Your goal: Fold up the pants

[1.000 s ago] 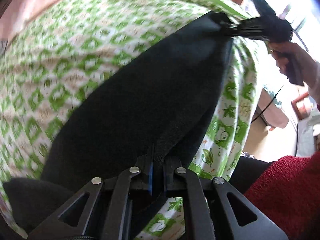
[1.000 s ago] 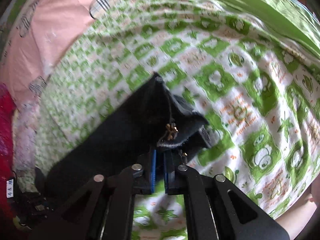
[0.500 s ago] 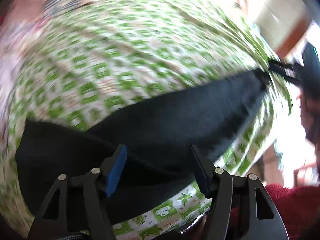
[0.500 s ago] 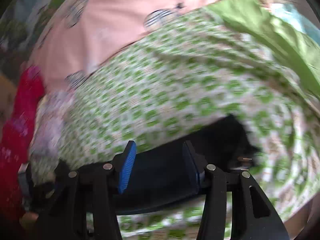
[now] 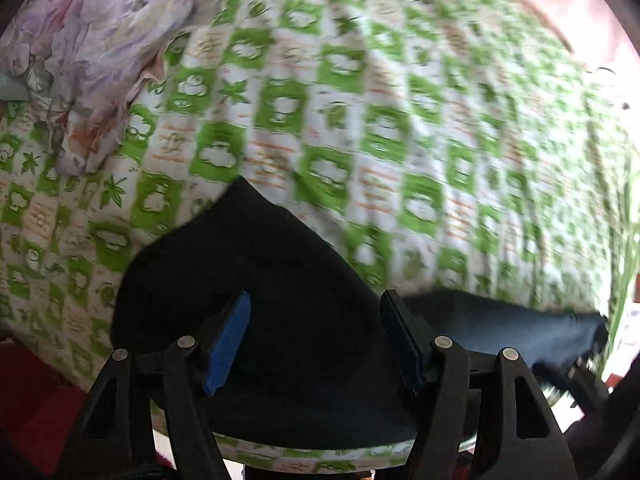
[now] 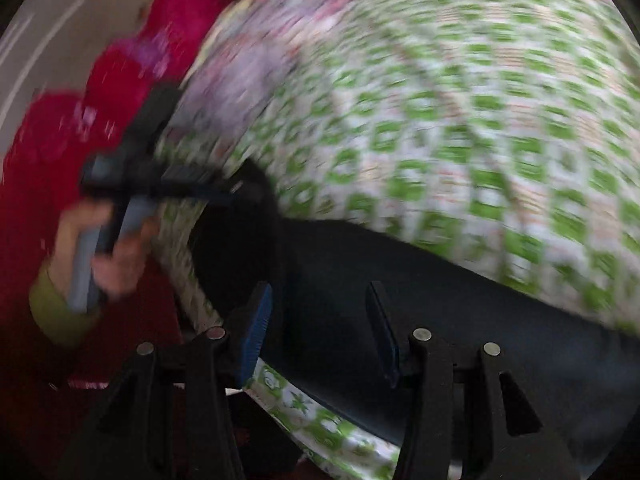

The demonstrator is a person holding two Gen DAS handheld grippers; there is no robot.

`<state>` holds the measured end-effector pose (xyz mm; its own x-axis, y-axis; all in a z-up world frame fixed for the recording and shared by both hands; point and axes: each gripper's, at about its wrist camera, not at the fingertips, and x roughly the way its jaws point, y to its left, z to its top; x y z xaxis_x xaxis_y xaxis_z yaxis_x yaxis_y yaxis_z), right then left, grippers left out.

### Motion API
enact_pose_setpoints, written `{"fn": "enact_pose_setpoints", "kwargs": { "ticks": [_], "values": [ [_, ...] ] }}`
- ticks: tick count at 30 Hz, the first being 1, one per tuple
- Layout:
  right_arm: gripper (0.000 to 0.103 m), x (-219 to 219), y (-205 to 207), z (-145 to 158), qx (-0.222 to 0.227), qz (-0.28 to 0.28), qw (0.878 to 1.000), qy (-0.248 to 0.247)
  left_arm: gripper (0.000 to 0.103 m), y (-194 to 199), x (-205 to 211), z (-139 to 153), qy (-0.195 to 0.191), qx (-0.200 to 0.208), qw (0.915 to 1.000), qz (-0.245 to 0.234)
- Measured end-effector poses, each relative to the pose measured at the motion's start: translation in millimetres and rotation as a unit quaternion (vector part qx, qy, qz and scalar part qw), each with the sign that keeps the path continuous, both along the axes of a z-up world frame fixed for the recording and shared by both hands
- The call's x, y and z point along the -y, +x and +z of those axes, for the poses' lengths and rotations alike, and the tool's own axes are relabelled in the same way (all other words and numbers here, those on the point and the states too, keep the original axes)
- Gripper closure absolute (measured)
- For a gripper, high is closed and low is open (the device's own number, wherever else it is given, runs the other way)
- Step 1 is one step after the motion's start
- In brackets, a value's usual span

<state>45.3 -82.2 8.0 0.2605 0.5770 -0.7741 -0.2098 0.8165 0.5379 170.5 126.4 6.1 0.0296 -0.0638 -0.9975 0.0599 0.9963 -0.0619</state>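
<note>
Black pants (image 5: 260,272) lie flat in a long strip on the green-and-white patterned bedsheet (image 5: 360,120), near its front edge. My left gripper (image 5: 316,336) hangs open right above one end of them, blue pads apart, nothing pinched. In the right wrist view the pants (image 6: 440,300) run from lower right to the left. My right gripper (image 6: 320,332) is open over them, its pads clear of the cloth. That view also shows the left gripper (image 6: 224,190), blurred, at the far end of the pants, held by a hand (image 6: 112,252).
A crumpled lilac floral quilt (image 5: 80,40) lies at the sheet's far left corner. A pink sheet (image 5: 568,8) borders the far side. A red blanket (image 6: 60,140) sits beyond the bed edge at the left. The bed's front edge runs just below the pants.
Both grippers were shut on the pants' ends a second ago and now stand open. Both have swung sideways and rolled. The pants have dropped flat onto the sheet.
</note>
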Motion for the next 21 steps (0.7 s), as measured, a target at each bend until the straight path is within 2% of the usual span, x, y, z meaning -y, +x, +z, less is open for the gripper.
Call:
{"fn": "enact_pose_setpoints", "kwargs": {
  "ticks": [5,7,9,11,12,13,14,15,17,18,21],
  "values": [
    [0.053,-37.8,17.7,-20.7,-0.02,0.055,0.998,0.005,0.035,22.9,2.0,-13.5,0.037,-0.023,0.9987,0.026],
    [0.053,-47.1,21.8,-27.4,-0.025,0.068,0.997,0.014,0.031,29.1,7.6,-20.2,0.052,-0.031,0.9979,0.025],
    [0.053,-55.7,26.0,-33.6,-0.026,0.082,0.996,0.01,0.032,34.9,13.2,-30.4,0.077,-0.033,0.9964,0.012],
    [0.054,-65.2,29.0,-42.7,-0.03,0.099,0.995,-0.009,0.045,35.3,11.7,-39.3,0.098,-0.029,0.9947,0.008],
    [0.065,-68.7,29.4,-46.6,-0.031,0.109,0.993,-0.013,0.062,33.9,9.8,-40.3,0.098,-0.024,0.9949,0.01],
    [0.073,-72.8,29.6,-49.5,-0.032,0.119,0.992,-0.016,0.082,32.1,5.8,-39.9,0.091,-0.019,0.9956,0.013],
    [0.089,-75.4,29.1,-50.6,-0.03,0.127,0.991,-0.02,0.089,25.8,-3.2,-36.6,0.069,-0.011,0.9973,0.023],
    [0.093,-77.1,27.4,-49.6,-0.024,0.134,0.99,-0.022,0.095,19.7,-11.6,-31.4,0.042,-0.001,0.9985,0.034],
    [0.096,-82.2,21.7,-42.2,-0.005,0.148,0.989,-0.014,0.098,6.1,-29.6,-16.3,-0.005,0.036,0.9974,0.062],
    [0.096,-82.8,18.3,-37.4,0.002,0.154,0.988,-0.008,0.098,-5.2,-41.3,-6.2,-0.03,0.06,0.9946,0.08],
    [0.096,-85.9,11.3,-25.5,0.011,0.177,0.984,-0.004,0.099,-36.6,-67.5,11.0,-0.073,0.095,0.9852,0.122]
  ]
}}
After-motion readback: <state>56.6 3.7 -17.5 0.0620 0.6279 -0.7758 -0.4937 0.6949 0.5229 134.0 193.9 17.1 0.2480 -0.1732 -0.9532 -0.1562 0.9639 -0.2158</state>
